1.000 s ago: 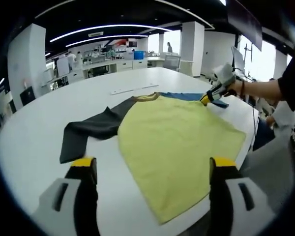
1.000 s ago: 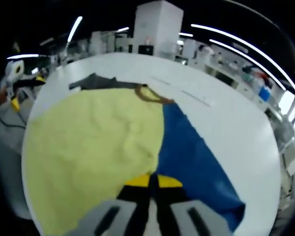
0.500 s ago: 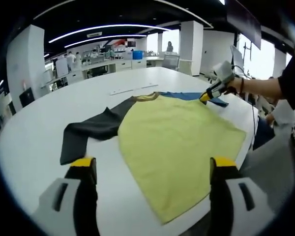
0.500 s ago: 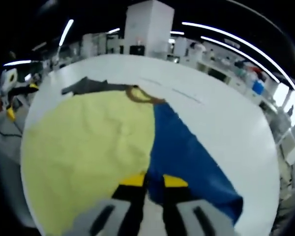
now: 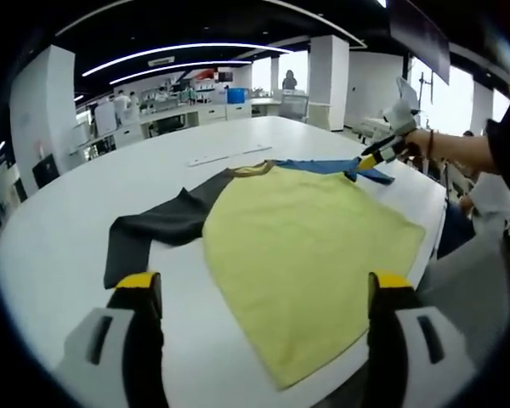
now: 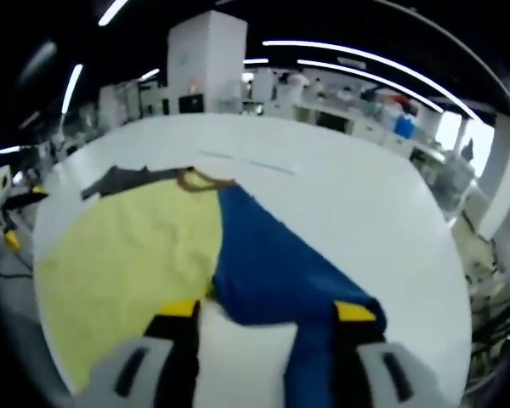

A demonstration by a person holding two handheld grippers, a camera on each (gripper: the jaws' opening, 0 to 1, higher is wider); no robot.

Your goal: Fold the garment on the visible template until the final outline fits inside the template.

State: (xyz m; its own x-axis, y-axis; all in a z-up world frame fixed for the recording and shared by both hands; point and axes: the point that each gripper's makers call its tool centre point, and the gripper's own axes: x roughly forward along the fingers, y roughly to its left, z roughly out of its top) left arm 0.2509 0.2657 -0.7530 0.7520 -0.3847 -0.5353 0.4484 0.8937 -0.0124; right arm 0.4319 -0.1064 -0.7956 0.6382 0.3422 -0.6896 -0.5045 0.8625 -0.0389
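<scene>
Yellow-bodied fabric shirt (image 5: 306, 255) with dark grey sleeve (image 5: 157, 229) and blue sleeve (image 6: 276, 263) lies flat on round white bench (image 5: 68, 255), hem at near edge. Left gripper (image 5: 259, 293) hovers over bench, fingers wide apart, empty. Right gripper (image 6: 268, 310) above blue sleeve, fingers parted, gripping nothing.

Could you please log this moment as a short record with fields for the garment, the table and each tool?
garment: long-sleeved shirt laid flat, yellow body, dark grey sleeve stretched out, blue sleeve on the other side
surface: white table
left tool: open, holding nothing, short of the shirt's near edge
right tool: open, jaws either side of the blue sleeve's end
fold: not yet begun
</scene>
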